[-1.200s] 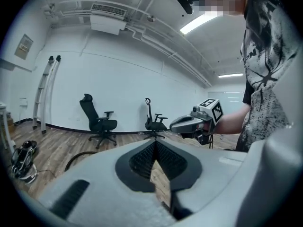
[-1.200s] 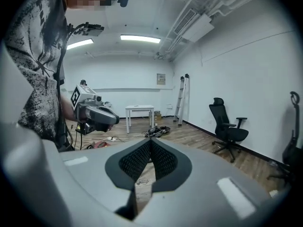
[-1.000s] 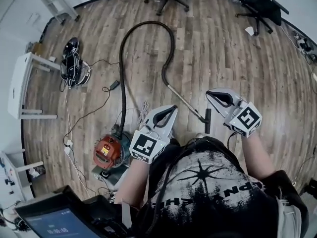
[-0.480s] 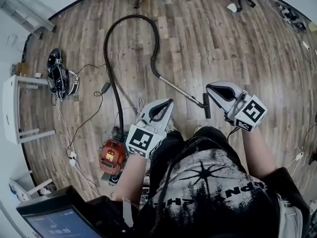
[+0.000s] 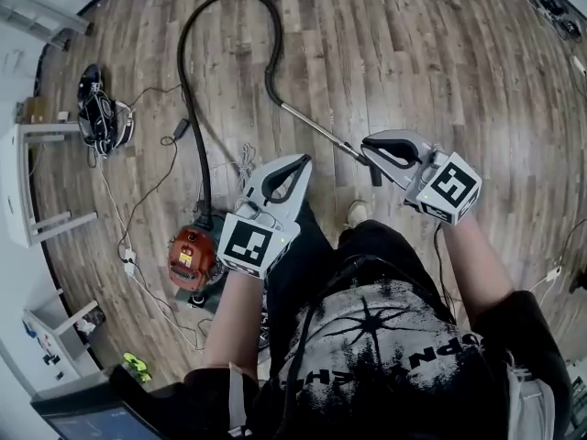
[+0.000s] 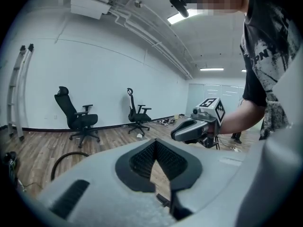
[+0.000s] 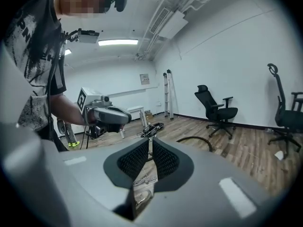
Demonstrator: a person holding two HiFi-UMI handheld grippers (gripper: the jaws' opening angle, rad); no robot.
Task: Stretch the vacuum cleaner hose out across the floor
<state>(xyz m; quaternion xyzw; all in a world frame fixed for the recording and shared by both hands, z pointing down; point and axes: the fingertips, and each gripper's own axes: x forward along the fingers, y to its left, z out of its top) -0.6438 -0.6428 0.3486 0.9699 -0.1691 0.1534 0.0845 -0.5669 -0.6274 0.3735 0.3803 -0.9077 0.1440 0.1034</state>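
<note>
The black vacuum hose (image 5: 183, 90) runs from the red vacuum body (image 5: 191, 259) up in a loop and back down to a metal wand (image 5: 316, 128). My right gripper (image 5: 367, 147) hangs over the wand's lower end and hides most of the floor nozzle. Its jaws have just been opening to a narrow slit, with nothing between them (image 7: 150, 141). My left gripper (image 5: 298, 161) is shut and empty, above the floor between the body and the wand. In the left gripper view the hose (image 6: 66, 157) arcs at the left. The right gripper view shows the hose (image 7: 196, 140) ahead.
A white table (image 5: 37, 181) and a black bundle of gear (image 5: 99, 108) stand at the left, with thin cables (image 5: 147, 218) trailing over the wood floor. My shoe (image 5: 356, 214) is under the grippers. Office chairs (image 6: 75, 117) line the far wall.
Both grippers have sunk toward the floor. The right gripper now overlaps the wand's nozzle end, where before it was beside it. The hose and vacuum sit higher in the head view.
</note>
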